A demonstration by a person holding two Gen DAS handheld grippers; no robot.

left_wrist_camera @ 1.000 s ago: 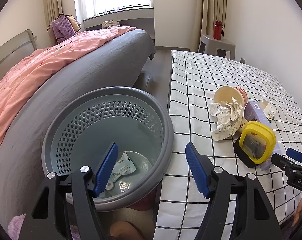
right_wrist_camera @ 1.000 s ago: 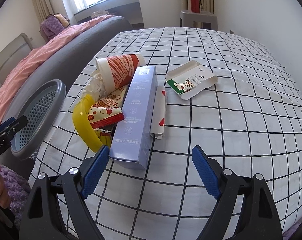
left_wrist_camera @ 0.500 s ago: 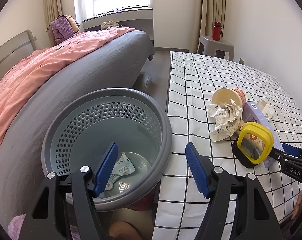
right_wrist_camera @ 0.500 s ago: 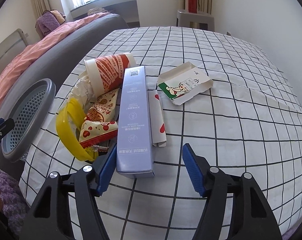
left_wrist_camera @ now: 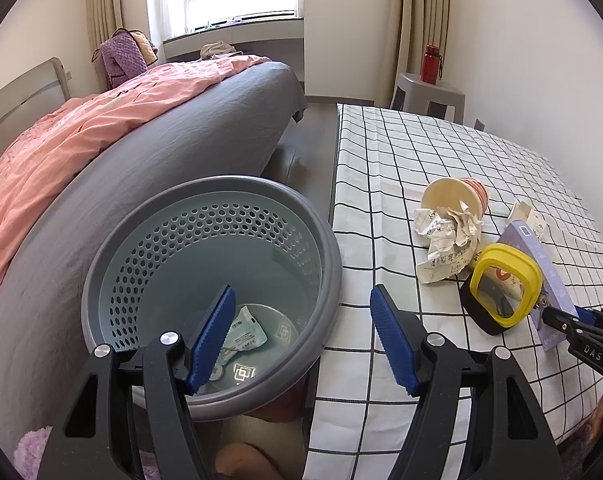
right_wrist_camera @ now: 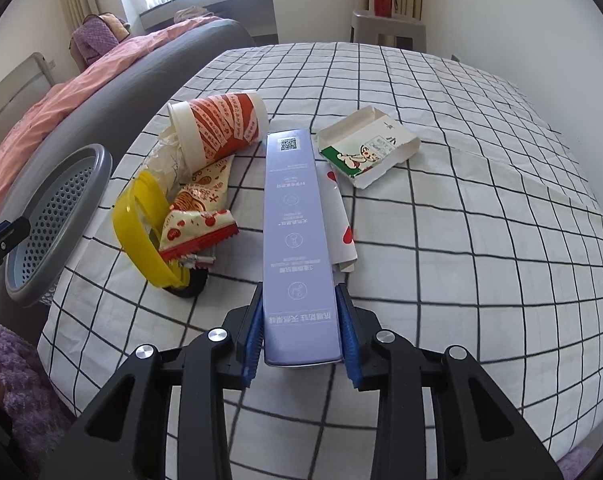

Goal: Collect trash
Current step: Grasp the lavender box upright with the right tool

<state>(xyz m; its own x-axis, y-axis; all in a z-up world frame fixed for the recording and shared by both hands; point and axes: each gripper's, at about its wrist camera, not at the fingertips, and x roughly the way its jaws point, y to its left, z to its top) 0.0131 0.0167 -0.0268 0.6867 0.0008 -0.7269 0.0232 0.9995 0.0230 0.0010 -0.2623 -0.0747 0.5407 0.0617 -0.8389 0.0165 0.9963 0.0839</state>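
Note:
My right gripper is shut on the near end of a long lilac box that lies on the checked table. Beside it lie a red and white paper cup, a yellow-lidded container, a snack wrapper, crumpled paper and a torn white carton. My left gripper is open and empty, held over the grey perforated trash basket, which holds a small white packet.
A bed with a pink cover stands left of the basket. A grey stool with a red bottle stands at the far end of the table. The basket also shows at the left in the right wrist view.
My right gripper has moved forward to the lilac box and closed on its near end. My left gripper has stayed open over the basket.

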